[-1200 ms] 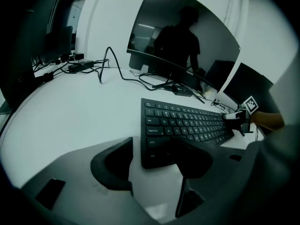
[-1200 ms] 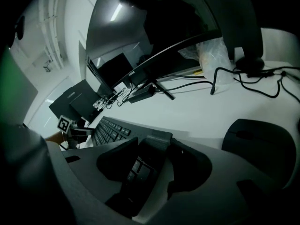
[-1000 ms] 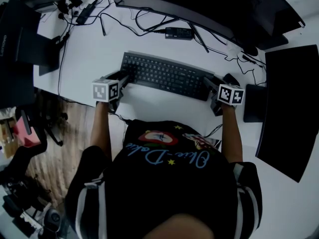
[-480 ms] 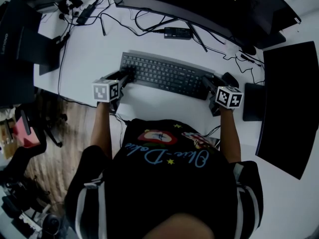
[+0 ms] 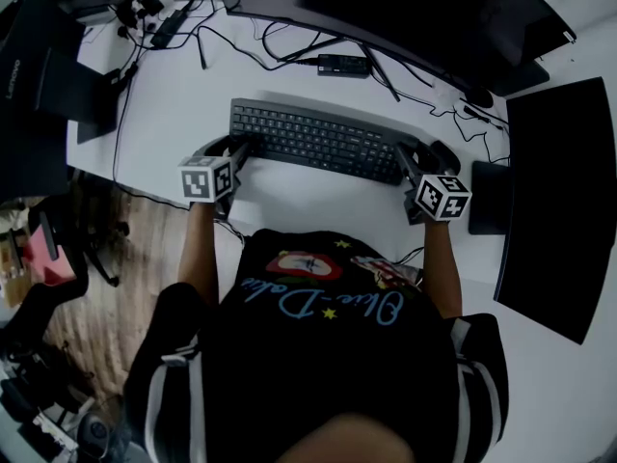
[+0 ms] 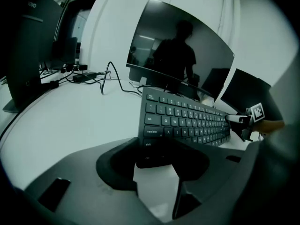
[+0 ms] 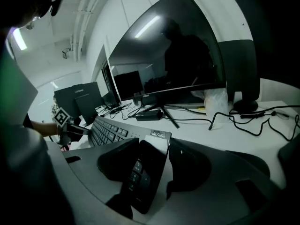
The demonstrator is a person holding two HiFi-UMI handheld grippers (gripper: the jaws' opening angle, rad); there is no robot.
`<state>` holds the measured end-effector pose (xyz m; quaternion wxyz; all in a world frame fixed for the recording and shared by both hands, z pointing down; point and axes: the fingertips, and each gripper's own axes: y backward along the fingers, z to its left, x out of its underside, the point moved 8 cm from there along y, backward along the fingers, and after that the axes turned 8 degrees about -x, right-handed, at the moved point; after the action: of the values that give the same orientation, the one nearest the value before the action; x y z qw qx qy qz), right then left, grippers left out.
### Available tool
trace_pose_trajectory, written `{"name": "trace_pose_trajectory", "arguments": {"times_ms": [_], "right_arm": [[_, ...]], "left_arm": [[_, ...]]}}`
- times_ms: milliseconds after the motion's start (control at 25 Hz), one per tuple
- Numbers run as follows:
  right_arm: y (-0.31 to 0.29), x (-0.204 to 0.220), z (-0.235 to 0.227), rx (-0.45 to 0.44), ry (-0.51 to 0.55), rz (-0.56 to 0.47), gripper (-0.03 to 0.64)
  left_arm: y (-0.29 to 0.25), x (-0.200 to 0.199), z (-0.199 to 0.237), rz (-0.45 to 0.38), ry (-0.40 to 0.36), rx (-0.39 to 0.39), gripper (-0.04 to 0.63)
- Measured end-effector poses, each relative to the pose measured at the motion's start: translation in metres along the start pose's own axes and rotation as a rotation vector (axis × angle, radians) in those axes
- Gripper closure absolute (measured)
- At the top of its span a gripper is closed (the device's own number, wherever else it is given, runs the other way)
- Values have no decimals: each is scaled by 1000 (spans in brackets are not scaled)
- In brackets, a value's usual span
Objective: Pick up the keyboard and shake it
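A black keyboard [image 5: 318, 141] lies crosswise over the white desk [image 5: 183, 104], held at both ends. My left gripper [image 5: 241, 149] is shut on its left end; in the left gripper view the jaws clamp the corner by the shift key, and the keyboard [image 6: 187, 118] stretches away from my left gripper [image 6: 157, 156]. My right gripper [image 5: 406, 158] is shut on the right end, its jaws having just closed slightly further. In the right gripper view the keyboard [image 7: 140, 170] sits tilted between the jaws of my right gripper [image 7: 152, 161], its right end raised off the desk.
A wide curved monitor [image 5: 405, 13] stands behind the keyboard, with a small black box [image 5: 347, 64] and loose cables [image 5: 241, 37] in front of it. A second dark screen [image 5: 559, 201] lies at the right, a mouse [image 5: 446, 150] by the keyboard's right end. Dark devices [image 5: 58, 85] sit at the left edge.
The keyboard has shifted up the picture and its right end has lifted off the desk. My right gripper rose and rolled with it; my left gripper barely moved.
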<state>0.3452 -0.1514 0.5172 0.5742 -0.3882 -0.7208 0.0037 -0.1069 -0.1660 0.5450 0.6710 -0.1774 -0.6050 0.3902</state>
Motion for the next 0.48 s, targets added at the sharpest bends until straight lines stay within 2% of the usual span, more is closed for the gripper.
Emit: {"name": "trace_pose_trajectory", "arguments": {"times_ms": [480], "right_arm": [[28,-37,15,30,163,-165,423]], "left_arm": [[18,-29,-13,-108,-36,-1,408]]}}
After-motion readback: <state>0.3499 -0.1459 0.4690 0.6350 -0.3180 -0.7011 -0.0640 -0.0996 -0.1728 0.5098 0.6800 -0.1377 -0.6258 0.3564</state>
